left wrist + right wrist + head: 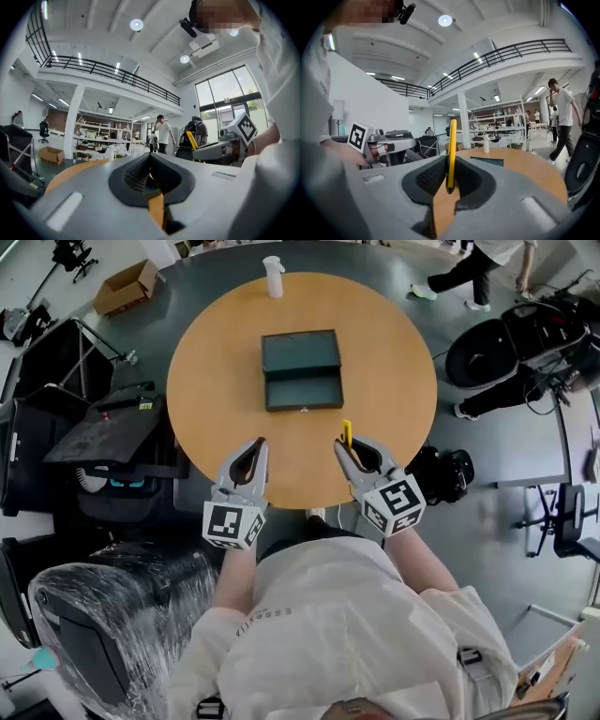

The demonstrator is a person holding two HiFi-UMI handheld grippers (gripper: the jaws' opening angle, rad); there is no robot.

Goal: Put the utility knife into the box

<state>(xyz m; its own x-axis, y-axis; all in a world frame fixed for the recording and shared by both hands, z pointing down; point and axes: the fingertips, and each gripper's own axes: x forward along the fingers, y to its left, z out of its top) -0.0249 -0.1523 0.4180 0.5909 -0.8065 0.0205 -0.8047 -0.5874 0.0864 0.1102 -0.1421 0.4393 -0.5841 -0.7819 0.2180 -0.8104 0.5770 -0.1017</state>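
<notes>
The right gripper (345, 448) is clamped on the yellow utility knife (451, 150), which stands upright between its jaws above the near edge of the round table (216, 352). The left gripper (259, 444) hovers beside it, jaws together on nothing. The dark box (301, 369) lies open mid-table, well apart from both.
</notes>
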